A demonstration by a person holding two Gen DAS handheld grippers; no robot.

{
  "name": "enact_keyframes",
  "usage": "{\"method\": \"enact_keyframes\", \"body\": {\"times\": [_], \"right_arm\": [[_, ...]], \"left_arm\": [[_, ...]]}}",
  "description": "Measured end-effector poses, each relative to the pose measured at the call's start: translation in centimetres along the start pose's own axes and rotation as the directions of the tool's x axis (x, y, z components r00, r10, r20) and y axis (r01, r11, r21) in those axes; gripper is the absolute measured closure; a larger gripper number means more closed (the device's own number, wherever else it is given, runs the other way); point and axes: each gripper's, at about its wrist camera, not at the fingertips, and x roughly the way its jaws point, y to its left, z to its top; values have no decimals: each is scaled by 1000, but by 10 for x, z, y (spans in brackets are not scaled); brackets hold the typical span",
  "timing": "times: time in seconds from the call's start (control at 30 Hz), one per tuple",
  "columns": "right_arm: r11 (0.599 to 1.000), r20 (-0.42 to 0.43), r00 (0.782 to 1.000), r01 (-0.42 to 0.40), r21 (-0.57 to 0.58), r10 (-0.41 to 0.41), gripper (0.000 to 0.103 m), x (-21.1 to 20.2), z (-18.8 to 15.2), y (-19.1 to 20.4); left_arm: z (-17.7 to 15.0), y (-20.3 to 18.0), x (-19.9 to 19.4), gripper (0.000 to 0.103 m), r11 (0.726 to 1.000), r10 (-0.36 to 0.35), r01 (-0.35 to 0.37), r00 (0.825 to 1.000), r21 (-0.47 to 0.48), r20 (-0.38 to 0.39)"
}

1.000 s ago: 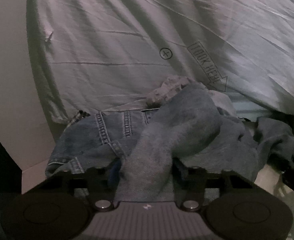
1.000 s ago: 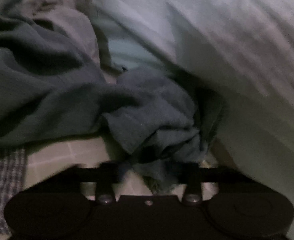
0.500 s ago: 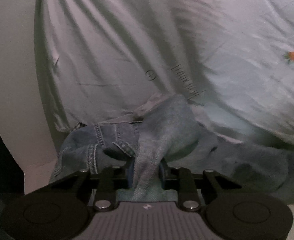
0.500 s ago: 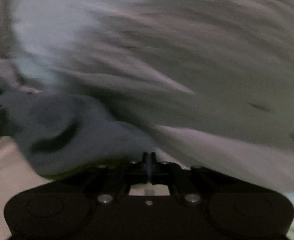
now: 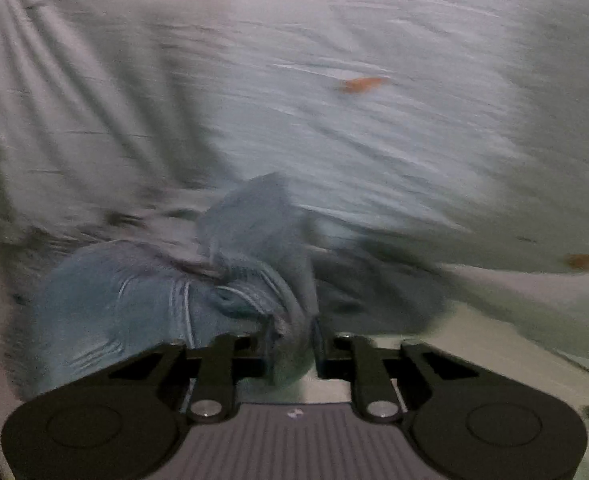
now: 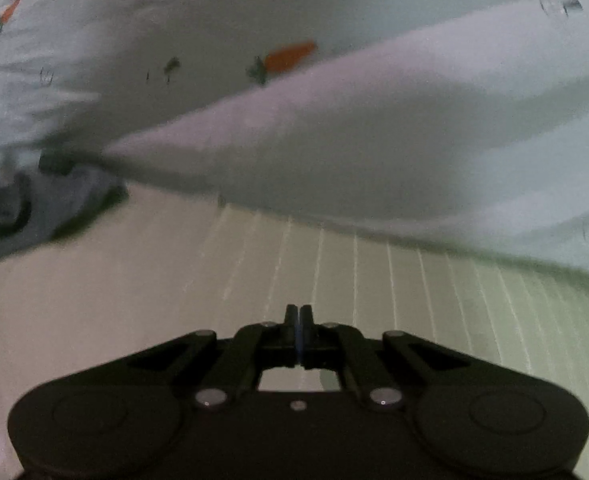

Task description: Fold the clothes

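Now we find the right gripper [image 6: 299, 316] with its jaws pressed flat together and nothing between them, where a second ago they stood apart around a crumpled blue-grey cloth; that cloth [image 6: 50, 204] has since slid far off to its left, a dark blurred heap on the floor. The left gripper [image 5: 290, 340] has closed too: earlier the grey-blue towel [image 5: 262, 232] lay loosely between wide jaws, and now the jaws pinch a narrow fold of it, with the rest of the towel bunched up just ahead. The printed arrow and circle that we saw on the sheet before have left the left view, and small orange marks [image 5: 360, 84] have come in.

Beneath the right gripper lies a pale tiled floor [image 6: 334, 272], its thin joint lines running away ahead. Beyond it a pale sheet [image 6: 334, 148] hangs in a heavy fold, printed with an orange carrot [image 6: 290, 56]. The same wrinkled sheet [image 5: 254, 100] fills most of the left view, much blurred.

The denim jeans [image 5: 134, 300] sit just ahead and left of the left gripper, touching the towel, crumpled, with light stitched seams showing. A darker cloth [image 5: 374, 292] spreads ahead and right of the left gripper; we cannot tell whether it belongs to the towel.
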Motion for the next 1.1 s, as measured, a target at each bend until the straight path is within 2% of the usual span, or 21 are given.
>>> {"method": "enact_keyframes", "body": {"times": [0.03,0.1,0.13,0.2,0.23,0.27,0.33,0.4,0.47,0.53,0.6,0.67,0.73,0.9,0.97,1.0,1.1], "right_arm": [[1000,-13,1000,-7,-7,7,103,-1,-5,0],[1000,-38,999,-21,-21,20,102,-3,-15,0],[999,-51,998,-28,-26,27,101,-3,-19,1],[999,-70,997,-44,-31,42,100,-1,-23,3],[998,-73,996,-57,-34,55,95,-1,-24,5],[997,-72,995,-69,-36,66,92,-1,-23,7],[995,-67,994,-90,-38,87,81,2,-17,13],[993,-64,991,-116,-26,114,76,3,-11,18],[988,-62,987,-151,-10,150,68,8,-3,30],[981,-65,979,-192,-10,191,60,14,5,45],[969,-82,967,-245,-20,243,54,22,13,66],[952,-104,948,-305,-27,301,47,32,22,90],[928,-130,923,-370,-47,362,41,43,32,119],[860,-200,849,-507,-54,488,39,63,51,186],[833,-227,813,-554,-13,537,39,70,56,207],[826,-238,801,-564,9,549,39,73,57,214],[812,-264,772,-578,83,577,37,84,61,230]], "left_arm": [[-6,-16,-6,103,998,-62,62,998,19,-2],[-18,-52,-14,102,986,-132,132,991,100,-1],[-21,-62,-14,97,981,-141,139,990,133,1],[-28,-79,-14,96,971,-155,152,988,184,-2],[-30,-76,-11,92,972,-156,157,988,176,-16],[-31,-72,-7,81,974,-149,152,988,166,-28],[-33,-58,3,71,985,-102,107,994,136,-43],[-34,-27,13,65,998,-23,27,998,61,-61],[-35,10,22,49,998,61,-63,994,-28,-88],[-35,46,30,40,981,144,-158,982,-115,-119],[-36,84,36,31,946,228,-255,962,-199,-149],[-34,124,44,16,905,275,-318,944,-281,-183],[-35,156,51,15,872,296,-357,930,-335,-220],[-47,206,74,12,829,252,-370,917,-419,-310],[-54,209,82,9,824,242,-371,914,-429,-324],[-56,209,87,8,828,243,-371,913,-421,-327],[-59,200,99,1,863,259,-372,907,-341,-332]]}}
